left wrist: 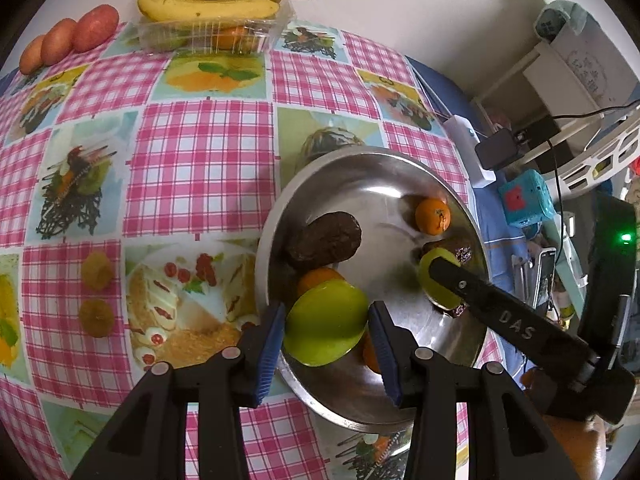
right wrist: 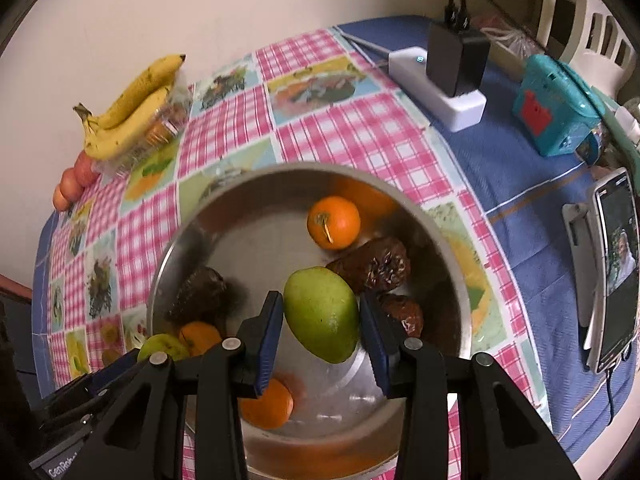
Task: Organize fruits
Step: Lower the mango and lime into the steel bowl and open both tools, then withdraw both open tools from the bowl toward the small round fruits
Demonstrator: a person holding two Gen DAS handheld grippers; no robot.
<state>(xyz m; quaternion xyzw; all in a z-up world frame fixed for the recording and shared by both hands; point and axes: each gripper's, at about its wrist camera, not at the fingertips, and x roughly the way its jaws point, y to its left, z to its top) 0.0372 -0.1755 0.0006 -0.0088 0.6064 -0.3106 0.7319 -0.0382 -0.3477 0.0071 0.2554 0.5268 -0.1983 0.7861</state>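
Pinching a green pear-shaped fruit apiece over the round steel bowl, left gripper and right gripper seemingly hold only by the smooth flanks, so either fruit could slip and drop among the small oranges.

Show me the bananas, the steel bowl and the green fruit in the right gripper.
bananas [left wrist: 208, 10], left wrist view, lower banana's middle.
steel bowl [right wrist: 248, 240], right wrist view, bare inner floor.
green fruit [right wrist: 322, 314], right wrist view, its middle.

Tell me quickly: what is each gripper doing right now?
Left gripper: closed on a green fruit.
Right gripper: closed on another green fruit.
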